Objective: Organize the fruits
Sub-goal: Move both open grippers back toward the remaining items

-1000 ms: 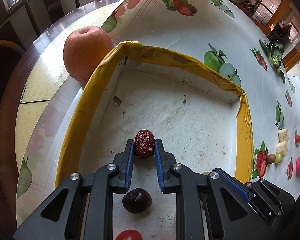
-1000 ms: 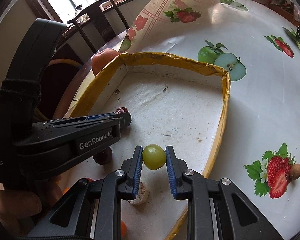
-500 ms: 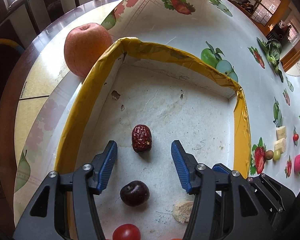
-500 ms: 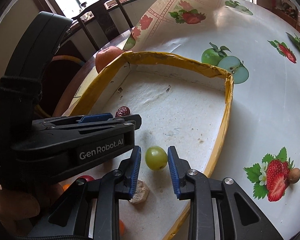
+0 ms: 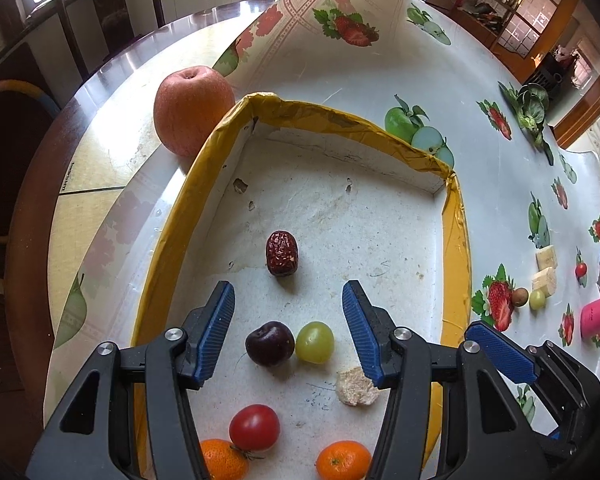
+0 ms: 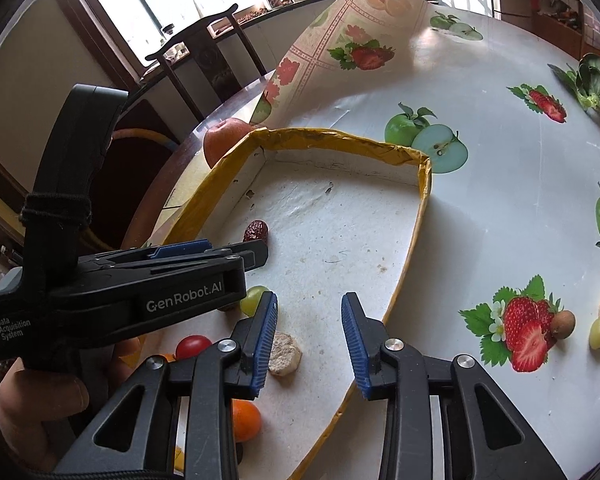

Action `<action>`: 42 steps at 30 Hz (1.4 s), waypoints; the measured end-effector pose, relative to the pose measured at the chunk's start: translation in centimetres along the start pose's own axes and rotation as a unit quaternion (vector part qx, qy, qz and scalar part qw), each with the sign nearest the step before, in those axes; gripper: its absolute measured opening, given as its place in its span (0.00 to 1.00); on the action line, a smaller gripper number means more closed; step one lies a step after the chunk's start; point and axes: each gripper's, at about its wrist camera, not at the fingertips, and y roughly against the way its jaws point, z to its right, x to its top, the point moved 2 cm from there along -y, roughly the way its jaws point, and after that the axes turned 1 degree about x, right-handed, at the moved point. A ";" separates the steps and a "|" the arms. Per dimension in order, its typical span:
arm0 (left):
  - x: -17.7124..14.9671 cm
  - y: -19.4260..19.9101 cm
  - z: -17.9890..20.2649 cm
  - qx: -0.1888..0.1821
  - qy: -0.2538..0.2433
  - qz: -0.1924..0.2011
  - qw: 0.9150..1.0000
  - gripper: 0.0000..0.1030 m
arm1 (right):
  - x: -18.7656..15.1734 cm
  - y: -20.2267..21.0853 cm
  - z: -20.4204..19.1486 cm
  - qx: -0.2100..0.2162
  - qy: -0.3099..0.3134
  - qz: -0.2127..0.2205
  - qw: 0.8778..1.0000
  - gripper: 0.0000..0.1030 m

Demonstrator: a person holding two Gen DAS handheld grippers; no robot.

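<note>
In the tray, grape beneath spread left tool, right tool opening, empty.

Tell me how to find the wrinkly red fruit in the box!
Look for the white tray with a yellow rim on the table. The red date lies alone on the tray floor, farther in than the dark cherry and green grape. It is the only wrinkled, oval fruit; the others are smooth and round.

Black tool, ribbed blue pads
</note>
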 end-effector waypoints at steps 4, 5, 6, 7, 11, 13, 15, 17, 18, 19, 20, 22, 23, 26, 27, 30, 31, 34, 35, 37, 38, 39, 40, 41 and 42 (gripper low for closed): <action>-0.5 1.5 0.7 -0.001 -0.007 0.013 1.000 0.53 | -0.5 2.3 0.7 -0.007 -0.011 0.014 1.000 0.36; -0.6 1.8 0.9 -0.003 -0.008 0.015 1.000 0.53 | -0.6 2.9 1.0 -0.010 -0.014 0.018 1.000 0.36; -0.7 2.1 1.2 -0.004 -0.010 0.017 1.000 0.53 | -0.9 3.5 1.3 -0.013 -0.018 0.022 1.000 0.36; -0.9 2.5 1.4 -0.006 -0.013 0.019 1.000 0.53 | -1.1 4.1 1.6 -0.015 -0.022 0.025 0.999 0.36; -1.6 3.6 2.8 -0.011 -0.025 0.025 0.999 0.53 | -2.1 6.3 3.0 -0.027 -0.039 0.036 0.998 0.36; -1.9 4.0 3.5 -0.015 -0.031 0.026 0.999 0.53 | -2.7 7.3 3.7 -0.034 -0.049 0.041 0.997 0.36; -2.4 4.4 4.2 -0.018 -0.038 0.027 0.999 0.53 | -3.4 8.4 4.5 -0.040 -0.057 0.045 0.997 0.36; -2.8 4.8 4.9 -0.022 -0.045 0.028 0.998 0.53 | -4.1 9.3 5.2 -0.047 -0.065 0.047 0.996 0.37; -3.0 4.9 5.3 -0.024 -0.048 0.029 0.998 0.53 | -4.5 9.7 5.6 -0.050 -0.069 0.049 0.995 0.37; -3.2 5.1 5.6 -0.026 -0.051 0.029 0.998 0.53 | -4.8 10.1 5.9 -0.053 -0.072 0.051 0.995 0.37; -3.4 5.2 6.0 -0.027 -0.054 0.029 0.998 0.53 | -5.2 10.6 6.2 -0.057 -0.076 0.052 0.994 0.37; -3.8 5.6 6.8 -0.029 -0.061 0.030 0.997 0.53 | -5.8 11.4 6.8 -0.062 -0.083 0.055 0.993 0.37; -4.0 5.8 7.1 -0.031 -0.065 0.031 0.997 0.53 | -6.2 11.8 7.0 -0.064 -0.086 0.056 0.993 0.37; -4.5 6.3 8.2 -0.034 -0.075 0.033 0.996 0.53 | -7.0 13.0 7.8 -0.072 -0.095 0.062 0.991 0.37; -4.6 6.5 8.5 -0.036 -0.078 0.034 0.996 0.53 | -7.3 13.4 8.1 -0.073 -0.097 0.064 0.991 0.37; -5.0 7.0 9.3 -0.040 -0.084 0.036 0.995 0.53 | -8.0 14.4 8.7 -0.079 -0.102 0.069 0.989 0.37; -5.1 7.1 9.6 -0.041 -0.086 0.037 0.995 0.53 | -8.2 14.7 8.9 -0.081 -0.103 0.071 0.989 0.37; -5.4 7.4 10.3 -0.043 -0.090 0.039 0.994 0.53 | -8.9 15.5 9.6 -0.086 -0.110 0.075 0.987 0.37; -5.5 7.5 10.5 -0.044 -0.091 0.038 0.994 0.53 | -9.0 15.8 9.8 -0.088 -0.113 0.076 0.987 0.37; -5.7 7.6 10.8 -0.045 -0.093 0.038 0.994 0.53 | -9.4 16.3 10.2 -0.090 -0.116 0.078 0.986 0.37; -5.9 7.6 11.0 -0.045 -0.094 0.037 0.994 0.53 | -9.7 16.5 10.4 -0.092 -0.118 0.079 0.986 0.37; -6.0 7.7 11.2 -0.045 -0.095 0.037 0.994 0.53 | -9.9 16.7 10.6 -0.093 -0.120 0.079 0.985 0.37; -6.1 7.7 11.4 -0.045 -0.096 0.037 0.994 0.53 | -10.1 16.9 10.8 -0.094 -0.122 0.080 0.985 0.37; -6.2 7.7 11.7 -0.045 -0.098 0.037 0.993 0.53 | -10.2 17.0 11.0 -0.095 -0.124 0.080 0.984 0.37; -6.3 7.8 11.9 -0.045 -0.099 0.037 0.993 0.53 | -10.4 17.2 11.2 -0.096 -0.126 0.081 0.984 0.37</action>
